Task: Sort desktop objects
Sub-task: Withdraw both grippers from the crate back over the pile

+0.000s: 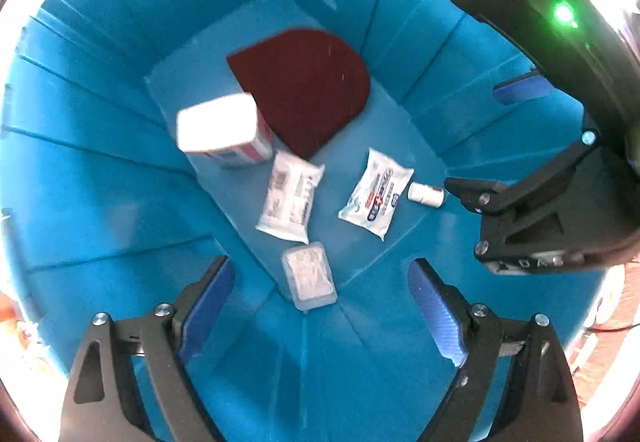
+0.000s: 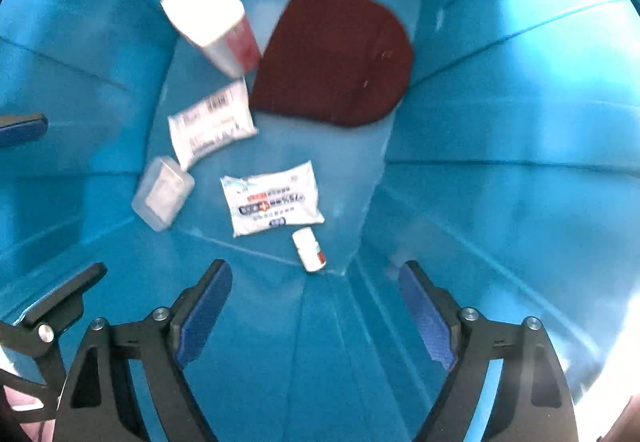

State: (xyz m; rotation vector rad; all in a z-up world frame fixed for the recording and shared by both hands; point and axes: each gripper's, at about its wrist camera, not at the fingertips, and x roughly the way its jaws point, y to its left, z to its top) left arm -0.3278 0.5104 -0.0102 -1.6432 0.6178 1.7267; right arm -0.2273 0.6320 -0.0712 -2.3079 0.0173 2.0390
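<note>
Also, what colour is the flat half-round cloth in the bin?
Dark red flat half-round cloth; clearest in the left wrist view.

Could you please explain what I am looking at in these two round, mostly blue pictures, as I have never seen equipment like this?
No robot here: a person holds a two-finger tool in each hand, each with a wide-angle camera looking down along its fingers. One picture is from the left gripper, the other from the right gripper. Both look into a blue bin. On its floor lie a dark red cloth, a white box, two white sachets, a clear case and a small white bottle. Both grippers are open and hold nothing.
</note>
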